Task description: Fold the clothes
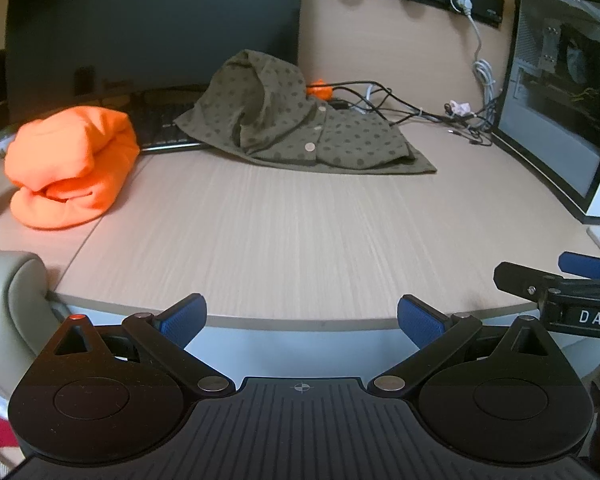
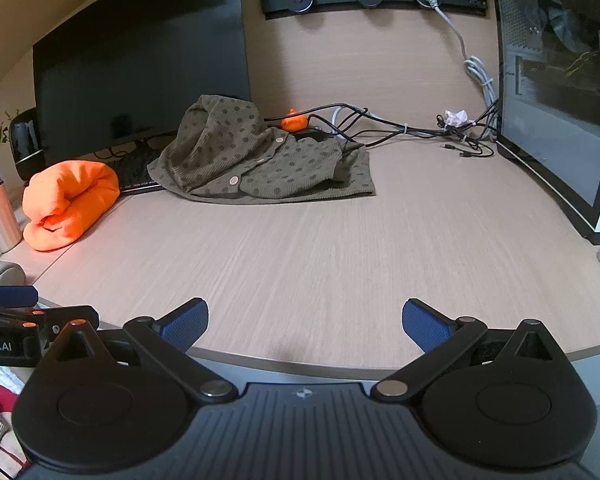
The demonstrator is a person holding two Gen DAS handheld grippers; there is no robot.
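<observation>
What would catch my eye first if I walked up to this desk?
Probably the bright orange garment, rolled in a lump at the left of the desk. Next is the olive polka-dot shirt, crumpled at the back and partly over a keyboard below a dark monitor. Near you, the left tool and right tool stand open over the desk's front edge, holding nothing.

You see an olive dotted cardigan (image 1: pixel 300 132), buttoned and crumpled, heaped near the counter's (image 1: pixel 300 240) back edge; an orange garment (image 1: pixel 72 168) lies rolled by its left edge.
</observation>
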